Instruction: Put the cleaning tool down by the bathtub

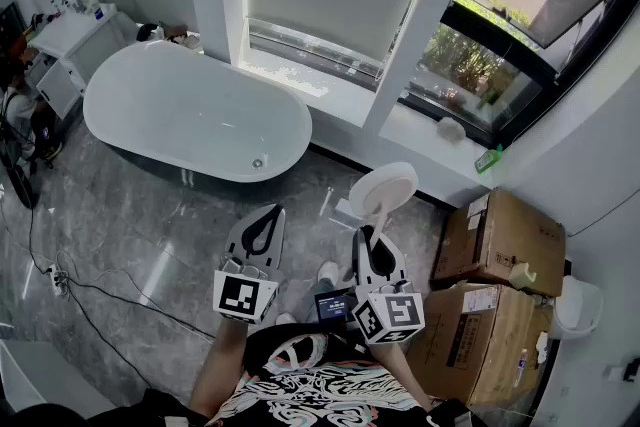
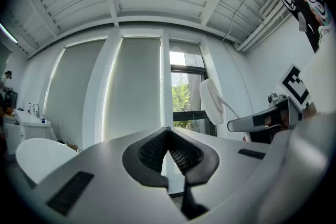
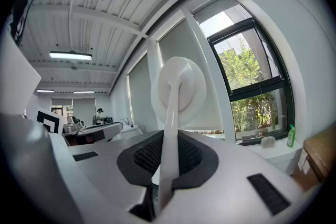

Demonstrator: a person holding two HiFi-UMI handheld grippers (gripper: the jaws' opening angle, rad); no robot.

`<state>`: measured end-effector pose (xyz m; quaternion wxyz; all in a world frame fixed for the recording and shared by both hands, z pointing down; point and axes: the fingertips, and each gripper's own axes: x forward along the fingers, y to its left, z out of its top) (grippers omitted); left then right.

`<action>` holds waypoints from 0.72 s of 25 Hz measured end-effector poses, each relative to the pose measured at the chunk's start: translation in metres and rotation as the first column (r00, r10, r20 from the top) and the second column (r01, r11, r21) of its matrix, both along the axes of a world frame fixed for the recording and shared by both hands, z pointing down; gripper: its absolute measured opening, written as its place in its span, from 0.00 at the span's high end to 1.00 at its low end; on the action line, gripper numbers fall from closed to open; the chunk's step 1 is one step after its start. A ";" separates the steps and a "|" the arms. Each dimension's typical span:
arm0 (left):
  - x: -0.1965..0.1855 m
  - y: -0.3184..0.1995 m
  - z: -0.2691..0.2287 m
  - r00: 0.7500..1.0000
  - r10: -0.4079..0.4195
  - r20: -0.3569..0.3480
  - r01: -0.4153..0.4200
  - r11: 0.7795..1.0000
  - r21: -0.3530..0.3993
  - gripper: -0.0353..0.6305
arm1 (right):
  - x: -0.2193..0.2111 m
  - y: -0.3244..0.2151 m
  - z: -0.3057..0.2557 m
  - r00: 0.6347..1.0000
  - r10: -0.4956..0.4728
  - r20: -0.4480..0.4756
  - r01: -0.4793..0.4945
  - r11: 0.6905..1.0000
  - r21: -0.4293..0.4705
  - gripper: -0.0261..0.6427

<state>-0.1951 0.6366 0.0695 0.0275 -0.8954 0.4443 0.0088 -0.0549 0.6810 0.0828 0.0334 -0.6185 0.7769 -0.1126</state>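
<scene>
Cleaning tool (image 1: 382, 191), a white long-handled scrubber with a round flat head, sits in the right gripper (image 1: 367, 235), whose jaws are clenched on the thin handle. The head sticks out ahead of the jaws toward the window wall, held level and up off the grey marble floor (image 1: 150, 225). The left gripper (image 2: 168, 131) has its jaws pressed together with nothing between them, and it hangs just beside the right one.

The white oval bathtub (image 1: 180, 105) lies ahead and to the left, with its near rounded end closest to the tool and a strip of bare floor along its dark outer side. The tool is not yet by the tub, so the step in hand looks like the carry across and the lowering.

To do it well, swing the right gripper left toward that near end and tip the head downward as it descends, so the disc meets the floor first. The handle is slim and looks light, and the head could swing if the grip loosens, so hold it firmly until the tool is resting. Ease the jaws apart only once it is supported, either flat on the floor or leaning on the tub wall. Stay short of the black cable (image 1: 100, 300) trailing over the floor to the left, and keep the idle left gripper out of the path
</scene>
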 end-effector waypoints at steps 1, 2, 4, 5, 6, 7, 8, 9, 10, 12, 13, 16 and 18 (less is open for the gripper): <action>0.001 -0.001 0.000 1.000 -0.002 0.001 0.002 1.000 -0.003 0.93 | 0.002 -0.001 -0.001 1.000 0.005 -0.005 -0.005 1.000 0.000 0.88; 0.002 -0.002 0.001 1.000 -0.006 0.004 0.006 1.000 -0.007 0.93 | 0.005 -0.002 -0.002 1.000 0.011 -0.009 -0.011 1.000 0.000 0.88; 0.004 -0.007 0.004 1.000 -0.019 0.025 0.019 1.000 -0.017 0.93 | 0.011 -0.005 -0.003 1.000 0.023 -0.016 -0.023 1.000 0.001 0.88; 0.005 -0.009 0.007 0.999 -0.027 0.042 0.029 0.999 -0.025 0.93 | 0.013 -0.006 -0.003 0.999 0.027 -0.017 -0.027 1.000 -0.001 0.88; 0.006 -0.009 0.010 0.998 -0.034 0.059 0.036 0.999 -0.034 0.93 | 0.015 -0.006 -0.003 0.999 0.030 -0.017 -0.030 1.000 -0.003 0.88; 0.006 -0.010 0.014 0.997 -0.036 0.070 0.039 0.998 -0.041 0.93 | 0.016 -0.007 -0.002 0.999 0.033 -0.017 -0.033 0.999 -0.003 0.88; 0.006 -0.010 0.016 0.997 -0.037 0.072 0.041 0.998 -0.048 0.93 | 0.017 -0.007 -0.002 0.999 0.035 -0.018 -0.035 0.999 -0.002 0.88; 0.005 -0.012 0.019 0.997 -0.037 0.065 0.041 0.998 -0.058 0.93 | 0.018 -0.008 -0.003 0.999 0.037 -0.020 -0.037 0.999 0.000 0.88; 0.004 -0.013 0.021 0.998 -0.034 0.050 0.037 0.996 -0.075 0.93 | 0.019 -0.009 -0.003 0.999 0.039 -0.022 -0.039 0.999 0.002 0.88; 0.004 -0.019 0.027 1.000 -0.023 0.020 0.025 0.993 -0.118 0.93 | 0.022 -0.012 -0.001 0.999 0.045 -0.031 -0.044 0.999 0.004 0.88; 0.003 -0.023 0.030 1.000 -0.023 0.014 0.024 0.991 -0.132 0.93 | 0.023 -0.015 0.000 0.998 0.047 -0.038 -0.047 0.999 0.005 0.88; 0.004 -0.040 0.034 0.998 -0.041 0.037 0.045 0.991 -0.126 0.93 | 0.029 -0.031 0.004 0.996 0.057 -0.067 -0.057 0.998 0.013 0.88; 0.006 -0.051 0.035 0.997 -0.049 0.057 0.055 0.992 -0.116 0.93 | 0.035 -0.043 0.004 0.995 0.064 -0.072 -0.063 0.998 0.015 0.88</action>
